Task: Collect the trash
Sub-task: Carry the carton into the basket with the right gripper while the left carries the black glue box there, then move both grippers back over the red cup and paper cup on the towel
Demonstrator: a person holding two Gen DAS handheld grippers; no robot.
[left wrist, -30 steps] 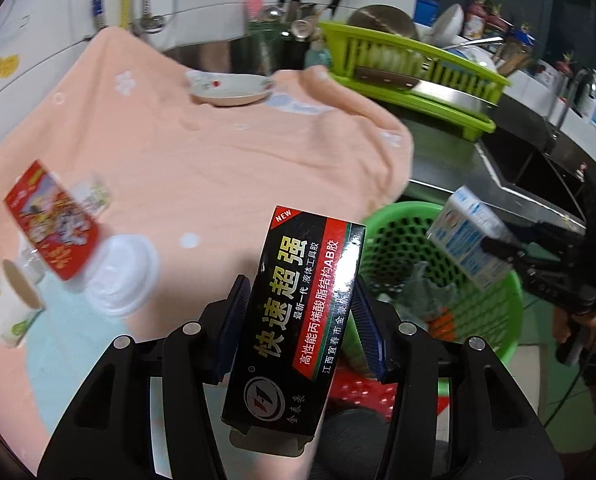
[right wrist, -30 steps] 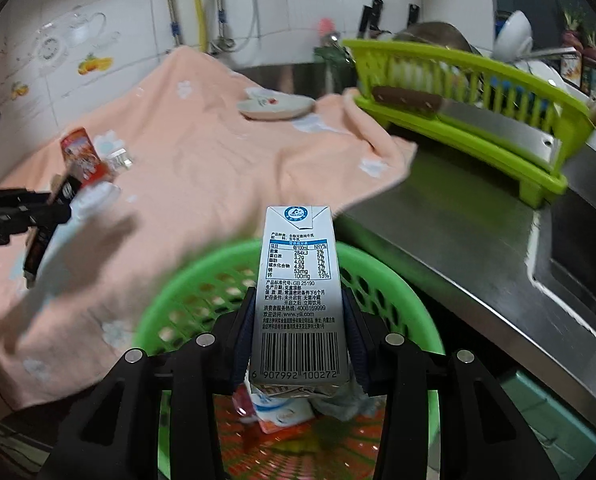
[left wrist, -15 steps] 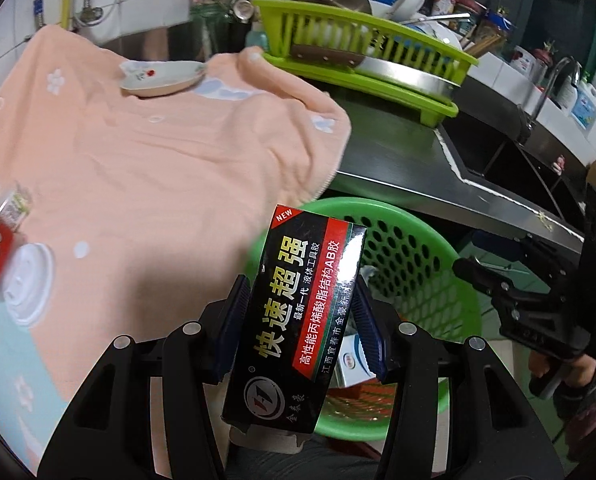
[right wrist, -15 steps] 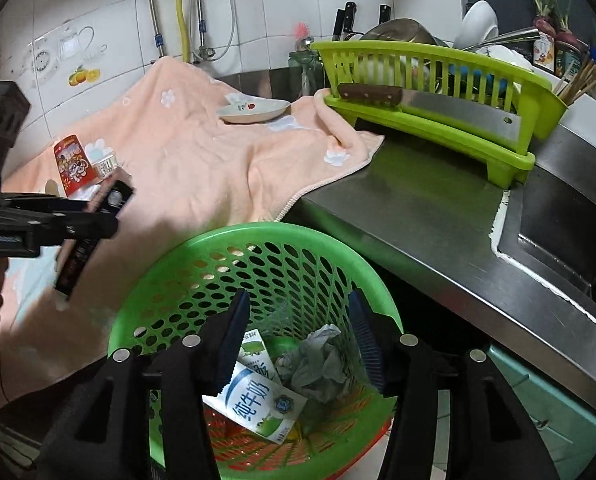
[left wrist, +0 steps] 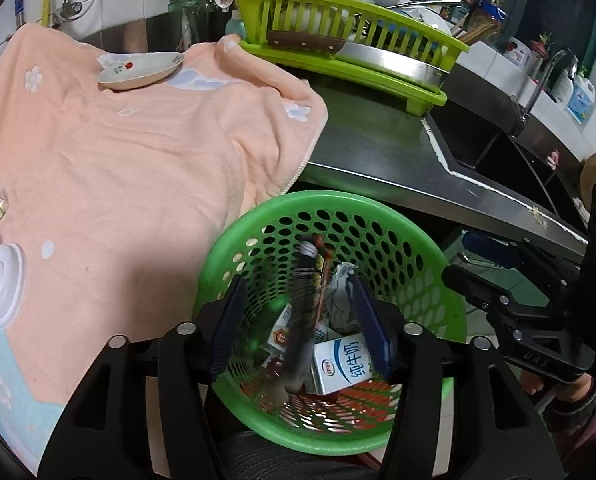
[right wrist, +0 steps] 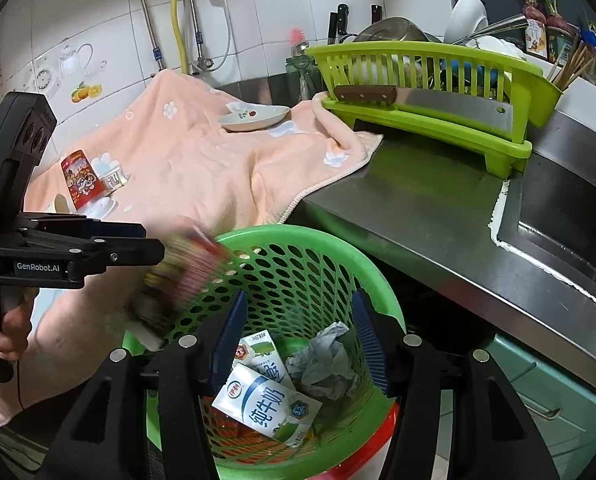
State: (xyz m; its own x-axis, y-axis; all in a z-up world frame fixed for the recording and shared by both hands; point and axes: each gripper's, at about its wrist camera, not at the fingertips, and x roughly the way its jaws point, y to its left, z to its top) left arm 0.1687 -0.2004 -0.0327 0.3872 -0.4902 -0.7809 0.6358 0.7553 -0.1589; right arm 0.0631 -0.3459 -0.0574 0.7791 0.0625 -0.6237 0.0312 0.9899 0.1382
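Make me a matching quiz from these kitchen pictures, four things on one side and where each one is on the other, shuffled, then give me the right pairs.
Things:
1. milk carton
2. small plate
3. cleaver
4. white cup lid

Places:
A. propped against the front of the yellow-green dish rack
B. inside the green basket
C. on the far part of the peach towel, near the wall
D. flat on the towel's near left part, in the left wrist view

Pairs: 1-B, 2-C, 3-A, 4-D

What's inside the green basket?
Inside the green basket: two milk cartons, crumpled grey paper, and a blurred box falling in. Whatever lies underneath them is covered.
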